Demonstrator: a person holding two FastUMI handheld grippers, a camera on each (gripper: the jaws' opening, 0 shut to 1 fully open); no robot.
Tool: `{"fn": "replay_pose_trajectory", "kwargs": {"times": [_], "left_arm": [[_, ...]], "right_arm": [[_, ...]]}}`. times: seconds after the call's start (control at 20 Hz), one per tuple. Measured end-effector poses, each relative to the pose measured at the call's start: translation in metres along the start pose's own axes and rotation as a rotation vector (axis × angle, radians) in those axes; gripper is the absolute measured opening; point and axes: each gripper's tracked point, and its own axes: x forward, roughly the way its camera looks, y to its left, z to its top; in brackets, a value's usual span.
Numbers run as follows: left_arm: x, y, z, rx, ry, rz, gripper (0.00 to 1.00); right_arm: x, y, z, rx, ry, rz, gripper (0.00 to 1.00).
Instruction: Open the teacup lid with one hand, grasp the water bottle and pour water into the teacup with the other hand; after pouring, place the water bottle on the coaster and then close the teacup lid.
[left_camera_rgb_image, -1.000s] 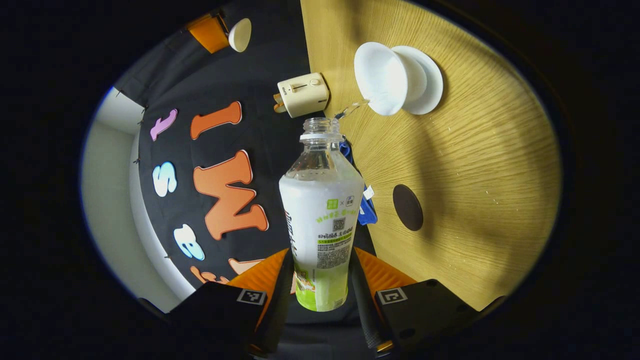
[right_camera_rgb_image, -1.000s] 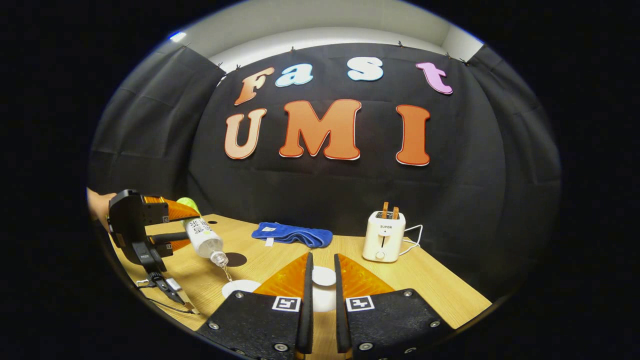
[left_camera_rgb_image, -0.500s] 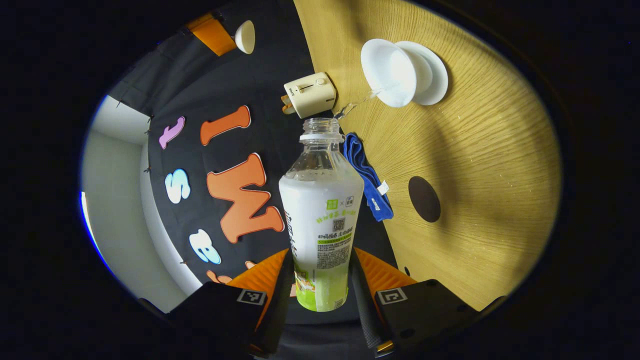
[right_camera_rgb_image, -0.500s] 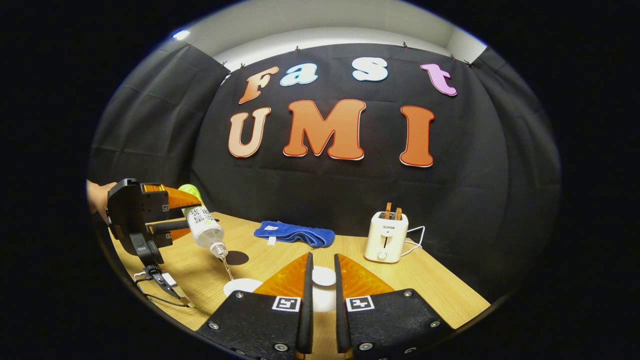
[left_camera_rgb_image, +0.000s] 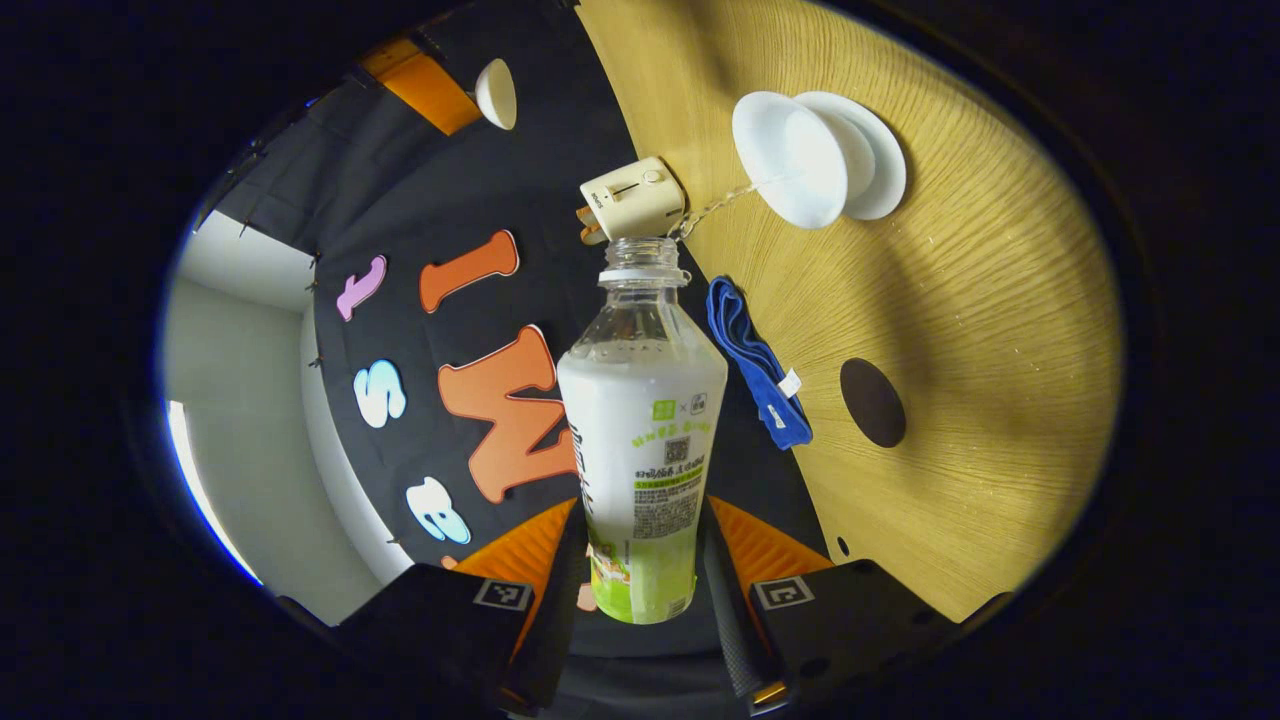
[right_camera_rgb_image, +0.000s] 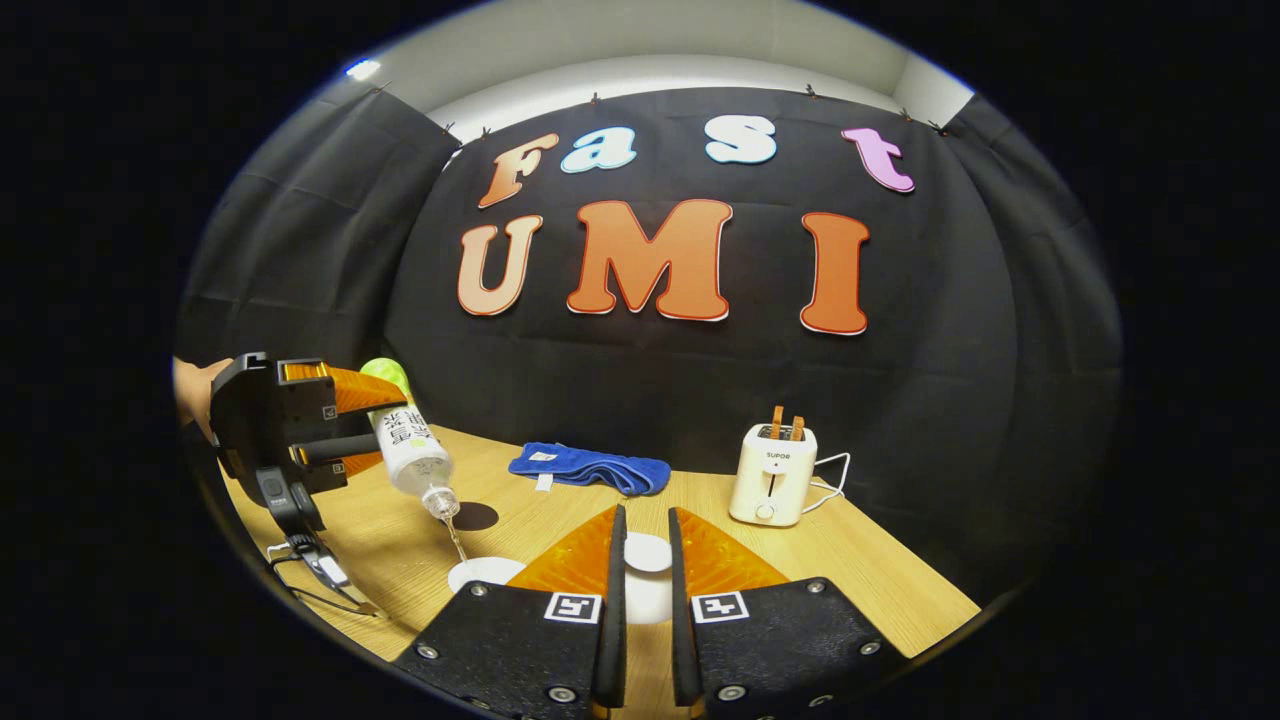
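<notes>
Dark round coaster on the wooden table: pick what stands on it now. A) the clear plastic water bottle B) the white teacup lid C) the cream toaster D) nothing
D: the dark round coaster lies bare, while the left gripper holds the clear plastic water bottle tilted, pouring towards the white teacup.

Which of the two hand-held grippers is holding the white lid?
The right hand-held gripper, with the teacup lid between its orange fingers. The left hand-held gripper grips the tilted water bottle instead.

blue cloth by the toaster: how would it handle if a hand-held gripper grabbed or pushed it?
The blue cloth lies folded in soft layers, so it is probably floppy and would sag or unfold when lifted. Pushed across the wooden table, it would likely bunch up rather than slide whole. It looks light and unbreakable.
</notes>
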Motion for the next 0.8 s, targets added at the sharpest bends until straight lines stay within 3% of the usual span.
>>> {"fn": "replay_pose_trajectory", "kwargs": {"times": [0.05,0.8], "left_arm": [[0.002,0.000,0.002,0.005,-0.007,0.002,0.64],[0.012,-0.001,0.015,0.085,-0.036,0.030,0.65]], "right_arm": [[0.000,-0.001,-0.002,0.000,0.000,-0.002,0.19],[-0.002,-0.005,0.000,0.006,-0.006,-0.010,0.19]]}}
